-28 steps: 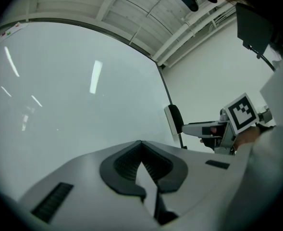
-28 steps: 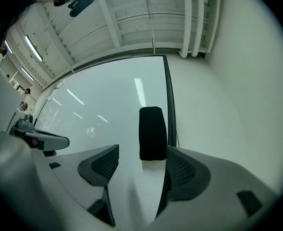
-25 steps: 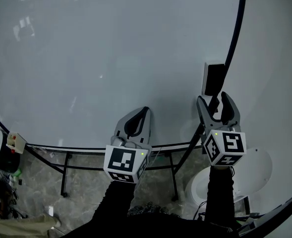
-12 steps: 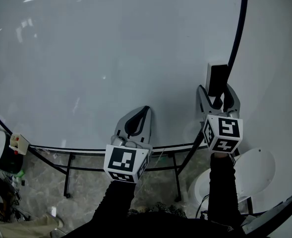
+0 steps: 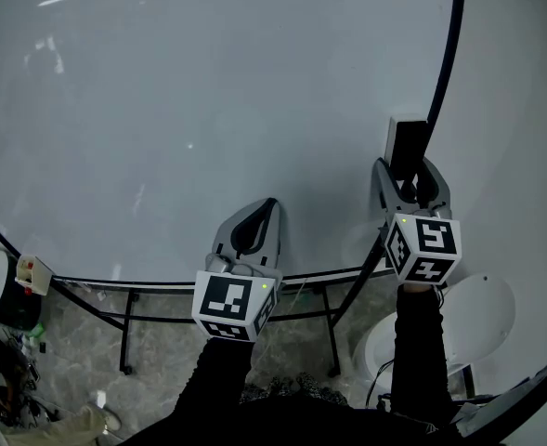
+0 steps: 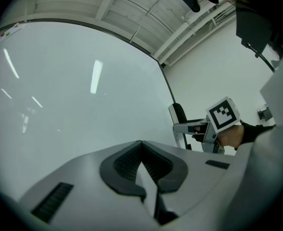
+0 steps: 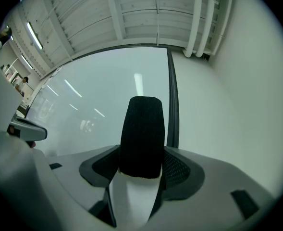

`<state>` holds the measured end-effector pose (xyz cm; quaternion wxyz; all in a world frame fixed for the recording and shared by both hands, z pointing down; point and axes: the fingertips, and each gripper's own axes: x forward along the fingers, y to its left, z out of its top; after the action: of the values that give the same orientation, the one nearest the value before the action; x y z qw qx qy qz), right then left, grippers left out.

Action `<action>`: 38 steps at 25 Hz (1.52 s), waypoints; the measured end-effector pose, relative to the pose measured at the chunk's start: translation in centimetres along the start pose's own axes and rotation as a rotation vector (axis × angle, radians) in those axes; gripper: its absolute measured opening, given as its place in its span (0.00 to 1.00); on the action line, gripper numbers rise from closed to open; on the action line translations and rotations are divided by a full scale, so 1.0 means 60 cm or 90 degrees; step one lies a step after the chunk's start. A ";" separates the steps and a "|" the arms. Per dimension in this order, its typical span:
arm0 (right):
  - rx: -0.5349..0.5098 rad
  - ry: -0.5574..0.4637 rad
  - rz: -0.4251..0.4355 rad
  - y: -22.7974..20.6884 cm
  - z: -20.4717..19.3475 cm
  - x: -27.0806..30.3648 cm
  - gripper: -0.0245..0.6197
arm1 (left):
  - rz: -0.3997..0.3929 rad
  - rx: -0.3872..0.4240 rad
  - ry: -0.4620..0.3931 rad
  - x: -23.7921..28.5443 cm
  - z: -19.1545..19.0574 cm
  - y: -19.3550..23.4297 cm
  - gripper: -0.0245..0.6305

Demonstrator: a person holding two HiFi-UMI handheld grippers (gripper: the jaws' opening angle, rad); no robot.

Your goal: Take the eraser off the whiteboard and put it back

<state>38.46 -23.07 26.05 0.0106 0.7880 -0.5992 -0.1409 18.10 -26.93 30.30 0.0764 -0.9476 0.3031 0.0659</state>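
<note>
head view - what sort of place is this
Probably a lab or office workroom: a large whiteboard on a metal stand, an eraser on it, and bare overhead pipes.

Legible text: none | whiteboard (image 5: 208,91): no writing | marker cubes (image 5: 231,305), at whiteboard's lower edge: square code patterns, no characters

**Lighting and Image Quality**

Illumination is even, cool and moderate. Ceiling strip lights (image 7: 33,32) reflect as pale streaks on the whiteboard (image 5: 208,110); glare is mild. Both gripper views show strong fisheye curvature and black vignetting at the corners. The head view darkens toward its lower edge, and straight frame lines bow. The nearest foreground surfaces are soft; the eraser (image 7: 142,136) reads as nearly uniform black.
</note>
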 end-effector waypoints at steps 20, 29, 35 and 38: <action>-0.002 -0.024 0.006 0.012 0.028 -0.048 0.47 | 0.014 0.007 -0.004 -0.003 0.006 0.017 0.05; 0.019 -0.029 -0.004 0.009 0.036 -0.103 0.47 | 0.002 0.011 -0.011 -0.005 0.014 0.005 0.05; 0.039 -0.025 0.009 0.015 0.045 -0.144 0.47 | 0.000 0.022 -0.008 -0.006 0.011 0.004 0.05; 0.038 -0.027 0.008 0.020 0.048 -0.155 0.47 | 0.000 0.027 -0.011 -0.008 0.013 0.005 0.05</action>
<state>34.41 -14.18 25.43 -0.0245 0.7809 -0.6084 -0.1393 17.46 -26.76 29.58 0.0993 -0.9451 0.3038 0.0674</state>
